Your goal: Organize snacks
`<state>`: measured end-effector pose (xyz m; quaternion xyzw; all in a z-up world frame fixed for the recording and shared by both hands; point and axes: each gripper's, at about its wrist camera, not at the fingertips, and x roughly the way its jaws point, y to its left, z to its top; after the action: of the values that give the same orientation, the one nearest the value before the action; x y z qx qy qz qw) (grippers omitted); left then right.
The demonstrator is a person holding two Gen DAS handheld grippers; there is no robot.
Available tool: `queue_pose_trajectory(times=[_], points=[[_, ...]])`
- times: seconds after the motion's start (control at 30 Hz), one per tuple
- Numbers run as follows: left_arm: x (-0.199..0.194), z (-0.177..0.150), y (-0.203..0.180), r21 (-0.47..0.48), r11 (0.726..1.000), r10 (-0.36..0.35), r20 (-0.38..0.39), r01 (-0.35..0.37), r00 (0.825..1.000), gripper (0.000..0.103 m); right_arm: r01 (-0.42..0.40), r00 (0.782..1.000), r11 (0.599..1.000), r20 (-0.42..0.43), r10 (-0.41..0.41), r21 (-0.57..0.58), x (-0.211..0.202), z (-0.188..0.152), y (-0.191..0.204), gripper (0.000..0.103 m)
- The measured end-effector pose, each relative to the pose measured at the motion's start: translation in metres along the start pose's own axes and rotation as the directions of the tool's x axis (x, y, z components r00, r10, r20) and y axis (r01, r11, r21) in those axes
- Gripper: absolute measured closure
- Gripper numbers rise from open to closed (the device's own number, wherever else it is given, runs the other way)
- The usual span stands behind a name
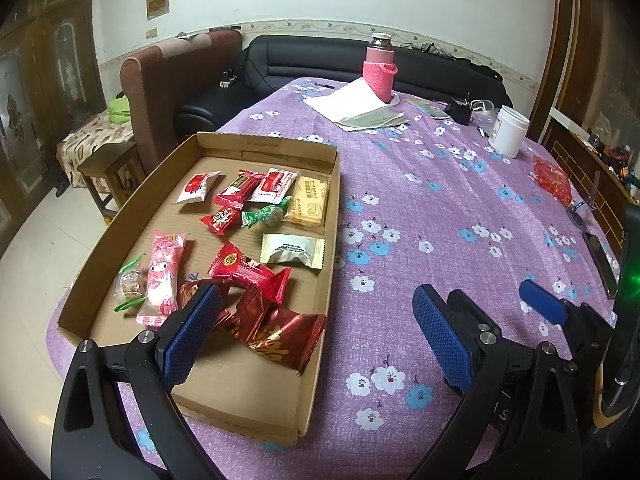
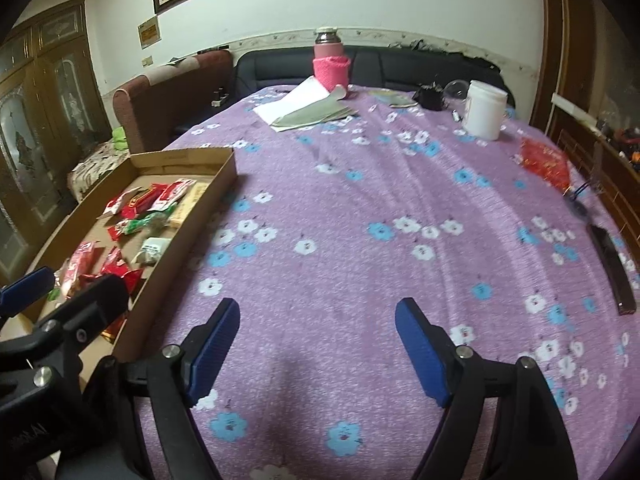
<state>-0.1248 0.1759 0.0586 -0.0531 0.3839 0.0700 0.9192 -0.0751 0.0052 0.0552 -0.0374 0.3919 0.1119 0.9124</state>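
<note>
Snacks: about a dozen wrapped pieces are seen lying loose in the cardboard tray, among them the biscuit pack, the white sachet and the foil-red packets.
Tray: set on the floral tablecloth at its left edge.
Left gripper: jaws spread wide, nothing held — one pad over the tray's near corner, the other over bare cloth.
Right gripper: jaws spread, nothing held; poised over cloth beside the tray.
Stray item: a red packet is noted far right, near the white jar — contents cannot be told.
Progress: collection judged largely done; no snack seen on open cloth. Sorting inside the tray appears left.
</note>
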Motion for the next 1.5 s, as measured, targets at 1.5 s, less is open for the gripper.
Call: queue_pose_trajectory(times=[1.5], points=[[-0.031, -0.006, -0.006, -0.041, 0.998, -0.031, 0.184, 0.039, 0.982, 0.006, 0.183, 0.979, 0.980, 0.100, -0.175, -0.076, -0.032, -0.016, -0.012, 0.017]])
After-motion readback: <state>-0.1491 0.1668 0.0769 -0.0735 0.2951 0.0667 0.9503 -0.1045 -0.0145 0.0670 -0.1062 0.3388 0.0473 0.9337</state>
